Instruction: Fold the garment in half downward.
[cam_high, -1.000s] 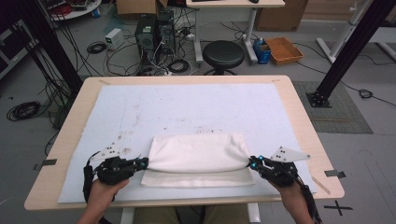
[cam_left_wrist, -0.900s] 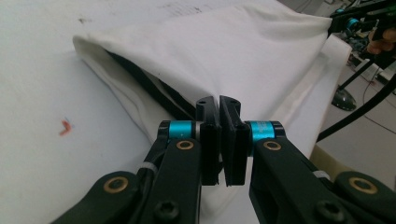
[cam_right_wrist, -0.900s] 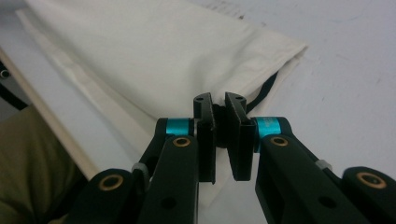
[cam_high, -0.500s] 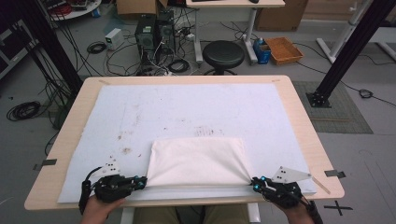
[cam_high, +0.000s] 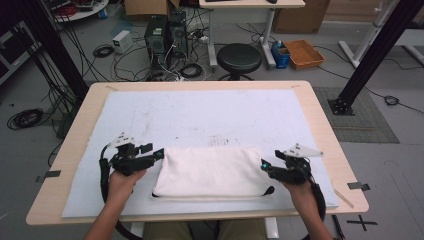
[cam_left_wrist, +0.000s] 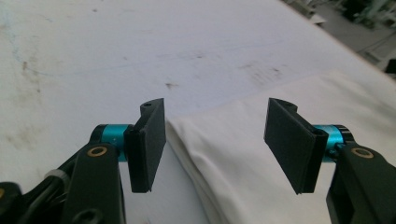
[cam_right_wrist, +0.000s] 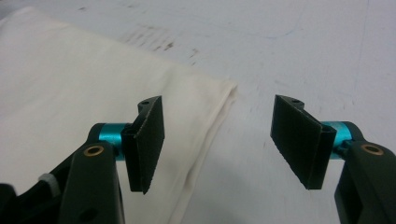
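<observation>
Folded white cloth (cam_high: 209, 171) flat at near edge of white mat (cam_high: 200, 115), centred between hands. Left gripper (cam_high: 159, 152) at cloth's left edge, right gripper (cam_high: 263, 166) at right edge; both just been opening, jaws wide, nothing pinched (cloth below, not between pads). Next fold: approach low, grip matching corners, lift evenly, avoid dragging the layers apart.

Folded cloth between two grippers on the mat

The folded cloth (cam_high: 209, 171) is laid on the mat (cam_high: 200, 115) near the table (cam_high: 320, 130) front edge; the left gripper (cam_high: 159, 153) is placed at its left end, the right gripper (cam_high: 265, 166) at its right end.
</observation>
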